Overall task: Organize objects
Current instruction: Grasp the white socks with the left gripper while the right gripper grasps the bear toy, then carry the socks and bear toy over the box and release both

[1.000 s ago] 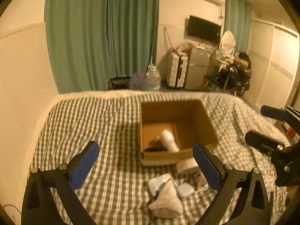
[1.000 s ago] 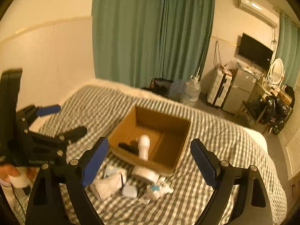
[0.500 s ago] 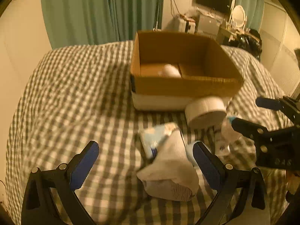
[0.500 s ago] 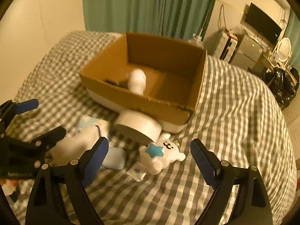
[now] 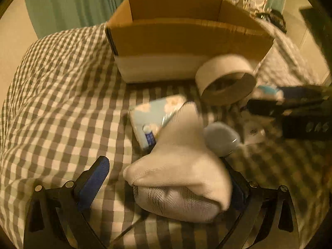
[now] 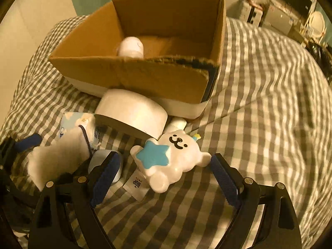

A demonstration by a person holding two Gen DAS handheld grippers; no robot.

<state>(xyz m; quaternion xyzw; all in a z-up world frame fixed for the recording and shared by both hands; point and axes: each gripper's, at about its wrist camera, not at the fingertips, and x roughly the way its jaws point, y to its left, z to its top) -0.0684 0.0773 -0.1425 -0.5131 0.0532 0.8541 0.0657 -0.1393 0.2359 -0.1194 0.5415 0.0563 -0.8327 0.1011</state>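
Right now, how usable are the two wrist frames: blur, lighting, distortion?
Left wrist: motion blur smears the cardboard box, tape roll and right gripper; the white sock up close is soft too. Right wrist: sharper, the bear toy reads clearly, only the far room smears. Both: dim orange cast, strong fisheye bending, dark vignette corners.
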